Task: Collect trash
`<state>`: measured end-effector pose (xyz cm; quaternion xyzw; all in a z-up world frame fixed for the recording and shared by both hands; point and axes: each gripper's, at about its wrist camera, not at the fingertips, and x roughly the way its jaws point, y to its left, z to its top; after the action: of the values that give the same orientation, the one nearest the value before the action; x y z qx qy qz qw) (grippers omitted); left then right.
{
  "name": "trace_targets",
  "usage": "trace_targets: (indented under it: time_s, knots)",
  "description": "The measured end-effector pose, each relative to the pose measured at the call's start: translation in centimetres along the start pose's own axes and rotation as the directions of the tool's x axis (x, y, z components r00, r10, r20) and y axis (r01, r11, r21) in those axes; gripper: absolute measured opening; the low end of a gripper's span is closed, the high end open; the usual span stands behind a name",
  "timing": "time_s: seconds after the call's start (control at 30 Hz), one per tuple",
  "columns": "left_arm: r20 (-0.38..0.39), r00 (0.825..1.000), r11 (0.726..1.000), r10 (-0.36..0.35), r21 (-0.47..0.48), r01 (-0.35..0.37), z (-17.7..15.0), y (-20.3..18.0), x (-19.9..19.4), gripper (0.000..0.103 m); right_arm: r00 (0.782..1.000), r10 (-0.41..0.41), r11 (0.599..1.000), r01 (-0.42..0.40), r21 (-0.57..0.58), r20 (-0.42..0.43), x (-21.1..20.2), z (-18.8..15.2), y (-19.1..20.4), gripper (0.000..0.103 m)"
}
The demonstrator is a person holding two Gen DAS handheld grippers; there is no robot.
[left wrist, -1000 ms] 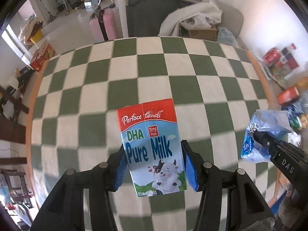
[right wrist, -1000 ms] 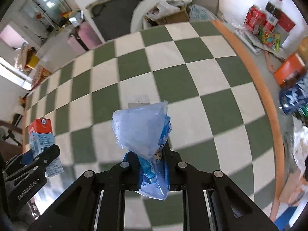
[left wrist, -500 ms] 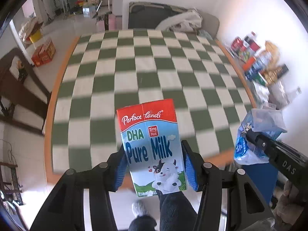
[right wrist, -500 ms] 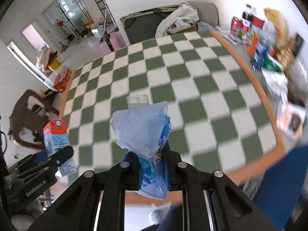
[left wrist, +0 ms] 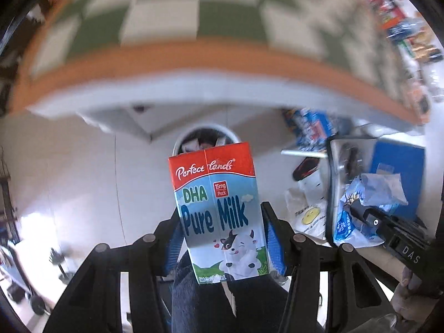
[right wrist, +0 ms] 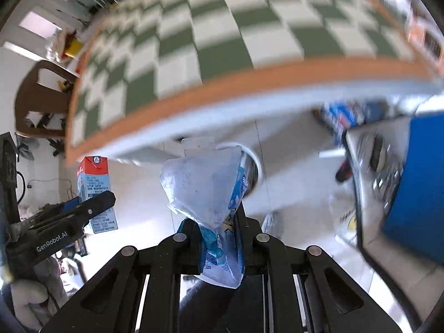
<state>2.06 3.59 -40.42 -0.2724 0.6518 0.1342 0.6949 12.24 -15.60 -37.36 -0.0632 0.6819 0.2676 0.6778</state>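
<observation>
Red-topped milk carton [left wrist: 219,213] is clamped upright between the left gripper [left wrist: 220,238] fingers, and the right gripper [right wrist: 220,245] fingers are pinched tight on a crumpled blue plastic wrapper [right wrist: 205,186]. Both are held just above a white-rimmed bin [left wrist: 206,138] on the floor, with the blurry checkered counter [right wrist: 222,41] edge beyond the bin.
</observation>
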Motion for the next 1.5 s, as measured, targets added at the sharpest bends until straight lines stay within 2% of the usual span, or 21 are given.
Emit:
trace_targets:
  time_s: [0.17,0.37,0.4,0.43,0.53,0.57,0.63,0.67,0.7,0.73,0.83,0.9,1.03,1.23,1.5]
  knots:
    - [-0.086,0.996,0.998,-0.016,-0.055,0.011,1.5,2.6,12.2,0.049,0.994,0.022,0.998,-0.016,0.059,-0.103,12.4,-0.2,-3.8,0.017]
    - [-0.151,0.984,0.988,-0.097,-0.135,0.077,4.2,6.3,26.0,0.051,0.980,0.086,0.991,-0.065,0.118,-0.179,28.6,2.5,-7.2,0.017]
    - [-0.157,0.983,0.987,-0.093,-0.142,0.070,4.5,6.7,27.3,0.059,0.975,0.111,0.988,-0.087,0.128,-0.195,31.5,3.1,-7.5,0.018]
    - [-0.158,0.983,0.984,-0.095,-0.162,0.069,4.7,7.5,29.1,0.074,0.974,0.109,0.988,-0.084,0.130,-0.201,33.7,3.8,-7.7,0.018]
    - [-0.159,0.982,0.976,-0.098,-0.209,0.063,4.8,9.3,31.7,0.095,0.965,0.134,0.985,-0.104,0.138,-0.226,39.5,5.4,-7.9,0.020]
    - [-0.158,0.983,0.974,-0.092,-0.219,0.056,4.7,9.8,32.2,0.096,0.963,0.138,0.985,-0.109,0.133,-0.231,40.8,5.7,-7.9,0.023]
    - [-0.155,0.986,0.974,-0.058,-0.224,0.022,4.5,10.5,32.8,0.096,0.954,0.162,0.983,-0.133,0.130,-0.251,43.3,6.4,-7.8,0.052]
    - [-0.148,0.988,0.974,-0.036,-0.225,0.002,4.2,10.8,32.7,0.096,0.955,0.156,0.984,-0.127,0.128,-0.251,43.8,6.5,-7.7,0.059]
    - [-0.142,0.990,0.974,-0.020,-0.225,-0.013,3.9,11.3,32.6,0.096,0.957,0.148,0.985,-0.121,0.121,-0.248,44.3,6.9,-7.6,0.070]
    - [-0.122,0.992,0.975,0.007,-0.221,-0.034,3.6,11.4,32.1,0.096,0.961,0.126,0.990,-0.104,0.100,-0.246,44.5,6.9,-7.5,0.080]
    - [-0.063,0.992,0.974,0.113,-0.188,-0.123,2.8,11.3,30.5,0.096,0.976,0.010,1.000,-0.003,0.029,-0.219,43.9,6.7,-7.2,0.095]
    - [-0.046,0.987,0.972,0.155,-0.168,-0.161,2.4,11.1,29.3,0.096,0.979,-0.061,0.998,0.059,-0.015,-0.193,42.8,6.4,-6.7,0.103]
    - [-0.023,0.985,0.970,0.173,-0.169,-0.174,1.2,10.4,25.7,0.096,0.979,-0.155,0.985,0.143,-0.099,-0.134,39.7,5.1,-5.2,0.103]
    - [0.004,0.987,0.975,0.160,-0.159,-0.158,-0.8,7.8,19.0,0.096,0.978,-0.195,0.972,0.183,-0.145,-0.074,32.0,3.3,-3.8,0.103]
    - [0.053,0.990,0.983,0.132,-0.133,-0.124,-4.4,3.1,7.1,0.096,0.980,-0.197,0.966,0.195,-0.170,0.003,16.4,0.6,-1.3,0.103]
